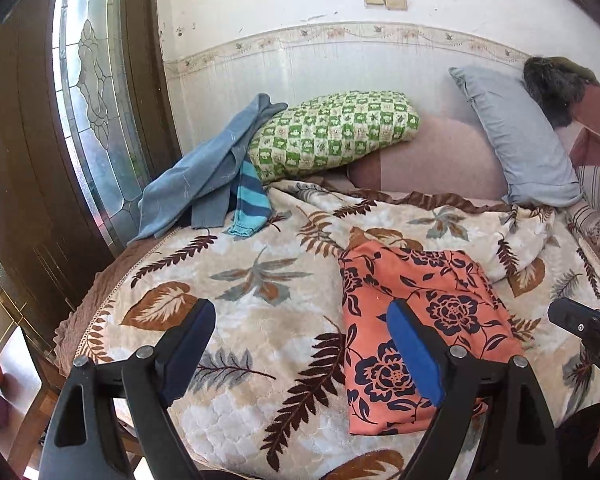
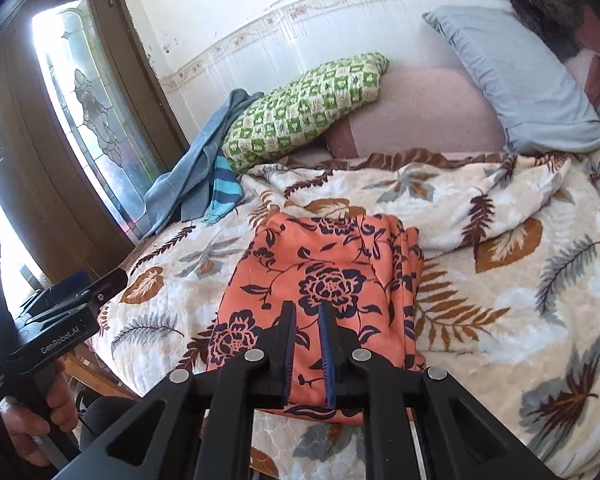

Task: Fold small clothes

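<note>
An orange garment with dark blue flowers [image 1: 420, 320] lies folded into a rectangle on the leaf-print blanket [image 1: 240, 300]. It also shows in the right wrist view [image 2: 324, 276]. My left gripper [image 1: 300, 320] is open, hovering over the blanket at the garment's left edge, holding nothing. My right gripper [image 2: 307, 312] hovers just above the near half of the garment, its jaws narrowly apart with nothing between them. The left gripper [image 2: 76, 292] also shows at the left of the right wrist view.
A blue garment [image 1: 204, 176] and a striped blue sleeve [image 1: 250, 204] lie at the far left of the bed. A green checked pillow [image 1: 332, 132], a pink cushion [image 1: 436, 160] and a grey pillow [image 1: 516, 136] line the wall. A glass door [image 1: 92, 100] stands left.
</note>
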`<state>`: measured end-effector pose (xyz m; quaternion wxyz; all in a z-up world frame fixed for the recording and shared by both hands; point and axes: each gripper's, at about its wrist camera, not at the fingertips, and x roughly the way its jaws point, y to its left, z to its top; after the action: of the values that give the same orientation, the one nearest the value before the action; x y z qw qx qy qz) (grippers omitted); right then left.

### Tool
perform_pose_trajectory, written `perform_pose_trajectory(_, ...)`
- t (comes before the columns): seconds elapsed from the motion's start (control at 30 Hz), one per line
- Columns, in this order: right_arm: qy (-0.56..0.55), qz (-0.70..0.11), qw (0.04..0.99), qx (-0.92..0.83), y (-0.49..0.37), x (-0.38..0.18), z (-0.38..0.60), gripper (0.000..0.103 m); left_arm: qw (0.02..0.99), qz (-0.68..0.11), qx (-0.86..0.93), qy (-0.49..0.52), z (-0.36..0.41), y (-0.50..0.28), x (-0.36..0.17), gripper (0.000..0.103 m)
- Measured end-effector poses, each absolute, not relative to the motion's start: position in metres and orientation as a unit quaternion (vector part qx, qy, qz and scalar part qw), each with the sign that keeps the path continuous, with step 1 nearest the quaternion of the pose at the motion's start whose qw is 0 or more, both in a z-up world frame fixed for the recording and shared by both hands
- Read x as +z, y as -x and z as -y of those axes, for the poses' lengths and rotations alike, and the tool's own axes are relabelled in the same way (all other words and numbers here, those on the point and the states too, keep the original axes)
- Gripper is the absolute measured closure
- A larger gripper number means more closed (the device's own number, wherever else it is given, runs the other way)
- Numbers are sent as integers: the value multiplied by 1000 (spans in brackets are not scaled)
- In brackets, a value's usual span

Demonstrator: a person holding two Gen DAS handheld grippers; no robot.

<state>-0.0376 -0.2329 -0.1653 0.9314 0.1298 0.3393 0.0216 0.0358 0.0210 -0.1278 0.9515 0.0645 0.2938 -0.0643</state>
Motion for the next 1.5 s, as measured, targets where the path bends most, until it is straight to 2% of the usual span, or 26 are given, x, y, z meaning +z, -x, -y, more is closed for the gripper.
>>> perform_pose_trajectory(0.13,-108,-321,941,22,50,-140,222,84,958,-274,-65,-61,-23,-21,-104,13)
perform_pose_trajectory(0.17,-103,-316,943,21,53,-135,220,80,959,-270,-65,-60,-22,-17,-99,13)
perform_pose_trajectory(0.23,-98,-306,947,16,60,-126,215,63,961,-261,-66,-56,-24,-11,-88,13)
perform_pose_trajectory(0.27,-102,-297,949,16,64,-121,214,34,963,-257,-66,-53,-25,-8,-82,10)
perform_pose_trajectory(0.3,-107,-281,953,16,69,-116,214,23,964,-253,-67,-51,-26,-5,-77,8)
perform_pose_trajectory(0.83,-83,-256,963,-8,84,-72,192,23,975,-217,-31,-38,-47,21,-29,6)
perform_pose_trajectory(1.5,-69,-287,955,-18,100,-81,183,23,970,-226,-71,-50,-43,34,-23,6)
